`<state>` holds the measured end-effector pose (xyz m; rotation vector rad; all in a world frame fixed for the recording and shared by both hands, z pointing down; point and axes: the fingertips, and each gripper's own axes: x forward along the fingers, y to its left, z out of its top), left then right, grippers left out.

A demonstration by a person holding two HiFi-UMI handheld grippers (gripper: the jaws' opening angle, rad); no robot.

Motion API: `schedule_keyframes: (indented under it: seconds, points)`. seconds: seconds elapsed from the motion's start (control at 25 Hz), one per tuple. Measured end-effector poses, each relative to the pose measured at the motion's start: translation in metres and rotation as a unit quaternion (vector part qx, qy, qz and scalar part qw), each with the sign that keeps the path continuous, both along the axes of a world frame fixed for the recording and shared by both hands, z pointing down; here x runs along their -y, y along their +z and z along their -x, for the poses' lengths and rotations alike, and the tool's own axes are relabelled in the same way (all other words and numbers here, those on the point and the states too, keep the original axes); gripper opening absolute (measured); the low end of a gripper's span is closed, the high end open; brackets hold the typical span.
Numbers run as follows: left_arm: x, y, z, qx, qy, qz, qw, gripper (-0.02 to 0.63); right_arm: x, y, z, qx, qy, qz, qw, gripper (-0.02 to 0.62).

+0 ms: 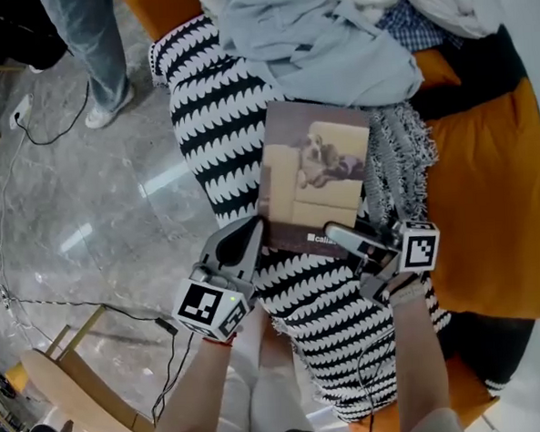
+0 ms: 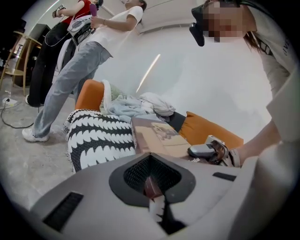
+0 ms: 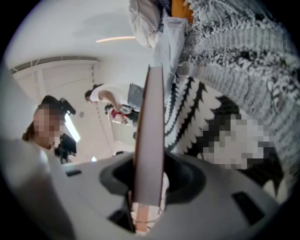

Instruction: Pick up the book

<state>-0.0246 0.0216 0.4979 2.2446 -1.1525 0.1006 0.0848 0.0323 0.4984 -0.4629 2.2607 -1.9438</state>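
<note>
Brown and cream, the book (image 1: 315, 176) is facing cover-up over a black-and-white patterned blanket (image 1: 211, 123), its cover showing a dog on a pale sofa. The blanket is draping across an orange cushion (image 1: 488, 206). A grey fringed throw (image 1: 401, 148) is lying just beside the book's right edge, and a heap of light blue clothing (image 1: 318, 39) is bunching up just beyond its far edge. From above I cannot tell whether the book is touching the blanket.

Both hands are working at the book's near edge. The left tongs (image 1: 249, 237) are closing on the near left corner. In the left gripper view a small brown corner of the cover is sitting pinched between the jaws, with the rest of the book stretching away in front. The right tongs (image 1: 346, 237) are clamping the near right part of the edge. In the right gripper view the book is running edge-on straight through the jaws, which are pressing on both of its faces. The two tongs are standing apart from each other, with the book's near edge spanning between them, and a marker cube (image 1: 209, 307) is showing behind the left pair.

At the upper left of the head view a person in jeans (image 1: 91, 48) is standing on the grey polished floor (image 1: 87, 203), well apart from the book.
</note>
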Motion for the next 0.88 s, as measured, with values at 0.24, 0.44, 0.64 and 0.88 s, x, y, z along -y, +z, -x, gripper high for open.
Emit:
schedule_keyframes:
  seconds: [0.24,0.44,0.64,0.88]
  points:
    - [0.012,-0.028,0.000,-0.004,0.001,-0.020,0.9998,0.023,0.006,-0.023,-0.007,0.017,0.051,-0.013,0.998,0.167]
    - [0.006,-0.048,0.006,-0.013,-0.001,-0.024,0.9996,0.023,-0.001,-0.047,-0.001,0.020,0.067,-0.016,0.997,0.167]
    - [0.022,-0.070,0.004,-0.016,-0.007,-0.049,0.9987,0.023,0.007,-0.064,-0.006,0.033,0.096,-0.030,0.994,0.167]
    - [0.016,-0.130,0.002,-0.031,0.000,-0.053,0.9981,0.023,-0.006,-0.122,-0.007,0.048,0.131,-0.027,0.990,0.167]
